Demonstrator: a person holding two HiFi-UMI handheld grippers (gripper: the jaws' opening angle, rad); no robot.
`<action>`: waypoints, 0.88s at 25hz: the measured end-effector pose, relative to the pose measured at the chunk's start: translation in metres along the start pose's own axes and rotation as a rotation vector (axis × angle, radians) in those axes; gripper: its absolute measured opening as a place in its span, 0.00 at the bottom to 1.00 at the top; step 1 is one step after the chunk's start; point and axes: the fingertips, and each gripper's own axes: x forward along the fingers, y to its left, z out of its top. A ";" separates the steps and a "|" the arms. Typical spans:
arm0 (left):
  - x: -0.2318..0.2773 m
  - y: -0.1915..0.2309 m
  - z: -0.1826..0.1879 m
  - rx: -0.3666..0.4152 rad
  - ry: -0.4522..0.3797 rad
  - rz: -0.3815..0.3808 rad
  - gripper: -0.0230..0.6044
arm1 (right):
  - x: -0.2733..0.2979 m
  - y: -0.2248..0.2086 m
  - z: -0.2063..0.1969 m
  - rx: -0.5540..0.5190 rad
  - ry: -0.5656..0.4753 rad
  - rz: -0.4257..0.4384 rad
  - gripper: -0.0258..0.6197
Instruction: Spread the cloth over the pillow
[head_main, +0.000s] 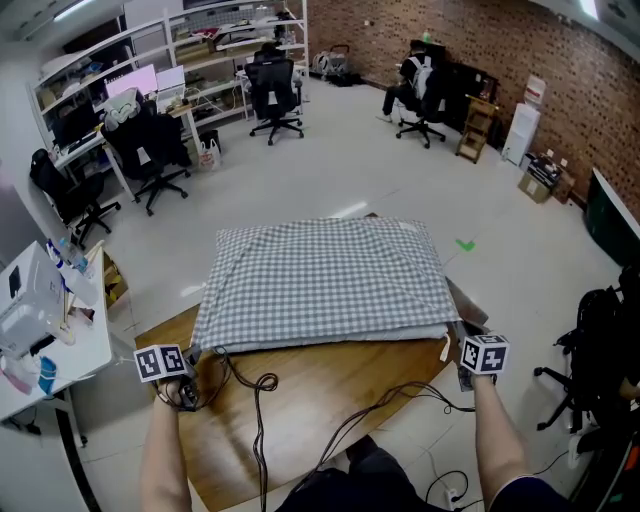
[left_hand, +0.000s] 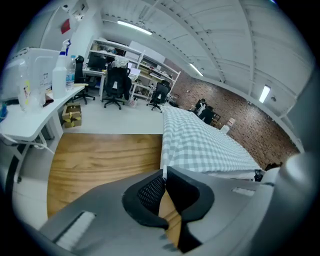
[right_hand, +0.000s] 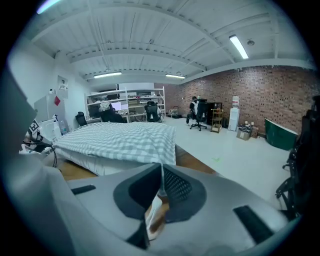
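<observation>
- A wooden table (head_main: 300, 420) fills the near middle, with black cables (head_main: 262, 383) looping across its near part.
- A white desk (head_main: 88, 350) stands at the left, bearing a white machine (head_main: 25, 300) and a spray bottle (left_hand: 60, 75).
- A cardboard box (head_main: 115, 285) sits on the floor beside that desk.
- Black office chairs (head_main: 275, 95) stand before shelves (head_main: 215, 40), far left.
- A person (head_main: 412, 80) sits by the brick wall (head_main: 500, 50), far right.
- A green mark (head_main: 466, 243) lies on the floor at the right.
</observation>
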 end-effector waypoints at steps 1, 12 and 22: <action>0.002 0.000 -0.002 0.028 0.006 0.020 0.05 | 0.001 0.000 -0.004 0.001 0.010 -0.002 0.05; 0.012 -0.003 -0.007 0.182 -0.001 0.103 0.08 | 0.003 -0.009 -0.035 0.051 0.092 -0.027 0.12; -0.023 -0.007 -0.031 0.201 -0.056 0.048 0.19 | -0.037 0.000 -0.015 0.108 -0.052 -0.054 0.15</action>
